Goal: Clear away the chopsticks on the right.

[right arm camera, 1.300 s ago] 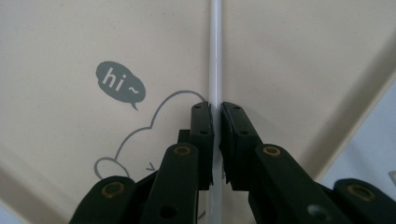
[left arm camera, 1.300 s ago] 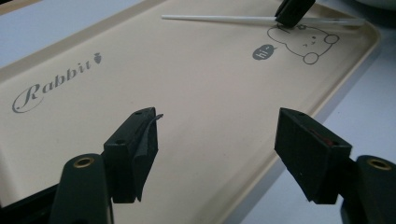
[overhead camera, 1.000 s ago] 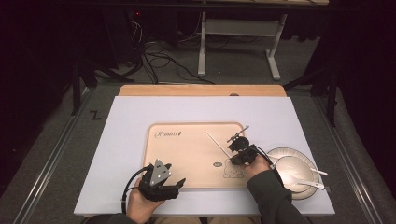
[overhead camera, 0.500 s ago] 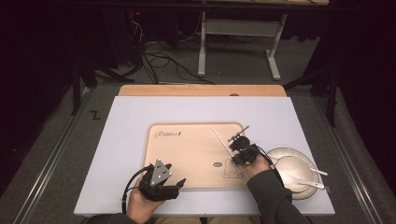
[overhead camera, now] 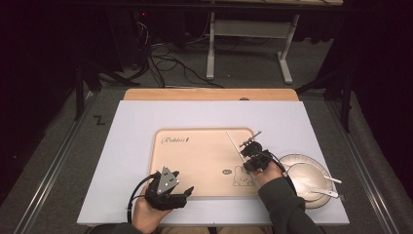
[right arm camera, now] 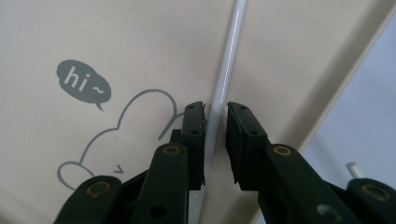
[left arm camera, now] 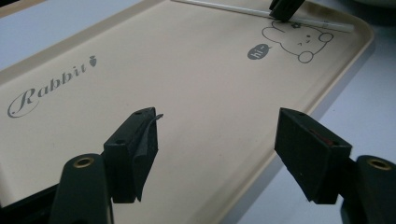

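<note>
A person sits at a white surface (overhead camera: 146, 122) and holds a two-jaw gripper in each hand. In the middle of the surface lies a beige tray (overhead camera: 195, 156) printed with the word "Rabbit", a small cartoon rabbit and a speech bubble reading "hi~".

The right gripper (overhead camera: 251, 155) is over the right part of the tray, just above the rabbit drawing. A thin white chopstick (overhead camera: 234, 144) lies on the tray along its right side, running slantwise away from the person. In the right gripper view the chopstick (right arm camera: 224, 84) passes straight between the two black jaws; they stand narrowly apart on either side of it, and whether they press on it I cannot tell.

The left gripper (overhead camera: 187, 191) rests at the tray's near edge, towards its left half. In the left gripper view its jaws are spread wide with nothing between them, over bare tray (left arm camera: 187, 93).

To the right of the tray, beside the person's right forearm, a white bowl (overhead camera: 303, 176) sits on a white plate (overhead camera: 292, 160), with a white spoon (overhead camera: 324, 191) lying across it.
</note>
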`<state>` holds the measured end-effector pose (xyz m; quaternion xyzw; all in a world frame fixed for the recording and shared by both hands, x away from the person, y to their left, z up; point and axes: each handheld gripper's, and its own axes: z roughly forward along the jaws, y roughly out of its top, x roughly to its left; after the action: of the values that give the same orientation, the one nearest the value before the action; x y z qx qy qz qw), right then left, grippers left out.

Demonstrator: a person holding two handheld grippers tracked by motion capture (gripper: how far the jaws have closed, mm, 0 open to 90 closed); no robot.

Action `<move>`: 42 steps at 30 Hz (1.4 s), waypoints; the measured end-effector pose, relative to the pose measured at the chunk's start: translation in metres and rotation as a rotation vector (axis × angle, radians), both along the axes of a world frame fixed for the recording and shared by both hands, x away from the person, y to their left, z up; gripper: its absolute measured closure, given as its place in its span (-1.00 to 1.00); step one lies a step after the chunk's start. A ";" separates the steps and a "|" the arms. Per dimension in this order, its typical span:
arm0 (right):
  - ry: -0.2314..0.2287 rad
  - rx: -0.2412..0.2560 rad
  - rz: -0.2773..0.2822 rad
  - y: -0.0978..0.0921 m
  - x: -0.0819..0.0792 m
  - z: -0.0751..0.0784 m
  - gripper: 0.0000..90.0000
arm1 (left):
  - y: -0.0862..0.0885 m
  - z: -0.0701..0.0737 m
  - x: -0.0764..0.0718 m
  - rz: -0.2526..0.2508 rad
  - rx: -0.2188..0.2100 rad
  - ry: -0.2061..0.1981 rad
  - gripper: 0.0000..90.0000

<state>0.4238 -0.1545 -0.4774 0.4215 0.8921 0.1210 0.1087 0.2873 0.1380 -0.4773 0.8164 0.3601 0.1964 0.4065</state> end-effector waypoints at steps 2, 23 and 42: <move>-0.012 -0.002 0.004 0.000 0.000 0.000 0.65 | 0.000 0.001 0.000 0.003 -0.002 -0.002 -0.32; -0.062 0.147 0.024 -0.017 -0.027 0.031 0.45 | 0.000 -0.001 0.001 0.005 0.001 0.014 -0.32; -0.126 0.281 0.024 -0.073 -0.066 0.071 0.55 | -0.002 -0.002 0.002 0.006 0.010 0.023 -0.33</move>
<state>0.3576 -0.2270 -0.4067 0.4134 0.8628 0.2720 0.1032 0.2892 0.1365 -0.4798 0.8196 0.3661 0.1903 0.3976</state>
